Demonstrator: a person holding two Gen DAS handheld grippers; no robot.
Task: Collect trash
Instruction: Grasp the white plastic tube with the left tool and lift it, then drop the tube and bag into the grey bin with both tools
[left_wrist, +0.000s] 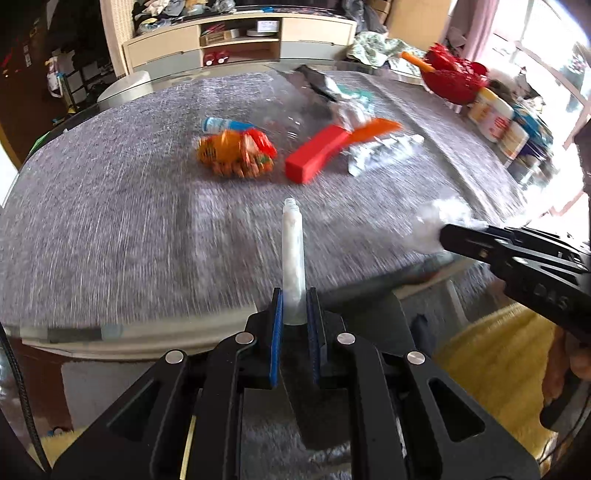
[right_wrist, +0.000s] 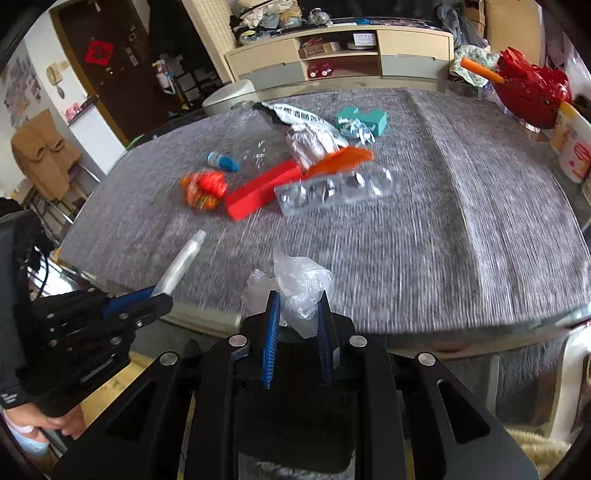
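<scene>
Gripping a clear tube (left_wrist: 293, 258) low, the left claw (left_wrist: 295, 314) risks tipping it; the right claw (right_wrist: 297, 314) pinches what looks like crumpled plastic film (right_wrist: 295, 284).

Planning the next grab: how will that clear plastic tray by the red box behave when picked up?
The clear tray looks thin, so probably light and bendy. Its glossy molded cups may slip or crackle in the jaws. It touches the red box, which might get nudged.

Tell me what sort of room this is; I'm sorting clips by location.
Probably a lived-in home living or dining room: a cluttered media cabinet, a coat on a chair, and a cloth-covered table strewn with wrappers.
</scene>
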